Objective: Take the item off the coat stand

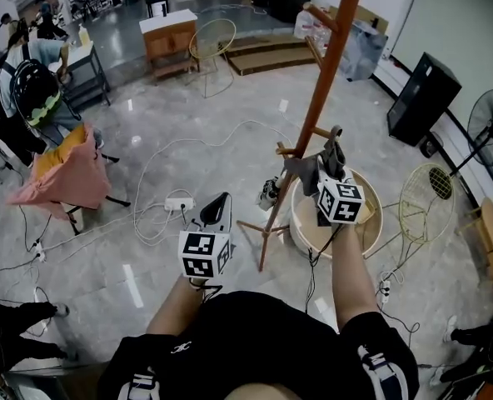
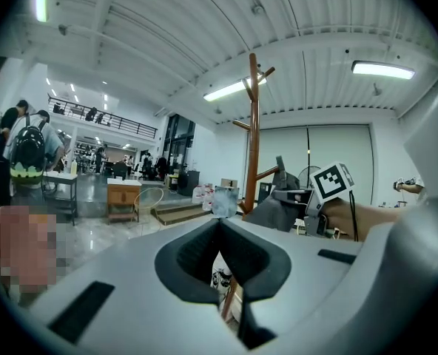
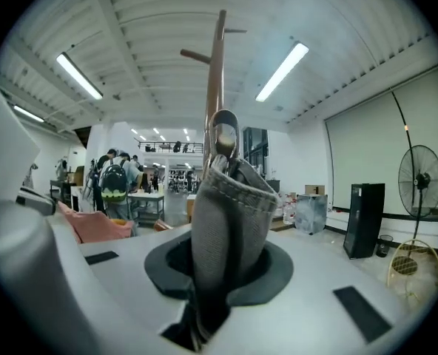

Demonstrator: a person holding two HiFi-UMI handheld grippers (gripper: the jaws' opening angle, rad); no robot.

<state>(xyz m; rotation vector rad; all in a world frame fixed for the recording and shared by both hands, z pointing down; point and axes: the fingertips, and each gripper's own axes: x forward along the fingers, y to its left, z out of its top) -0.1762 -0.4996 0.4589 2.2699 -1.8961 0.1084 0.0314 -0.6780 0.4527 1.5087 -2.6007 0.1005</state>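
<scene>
A tall wooden coat stand rises from the tiled floor ahead of me. A grey fabric item hangs at one of its low pegs. My right gripper is raised to that peg and is shut on the fabric. In the right gripper view the grey item fills the space between the jaws, bunched up, with the stand's pole right behind it. My left gripper hangs lower and to the left of the stand, shut with nothing in it. From the left gripper view the stand and the grey item show to the right.
A round wooden tub stands at the stand's foot, a wire chair to its right. Cables and a power strip lie on the floor. A chair draped in pink cloth and several people are at the left.
</scene>
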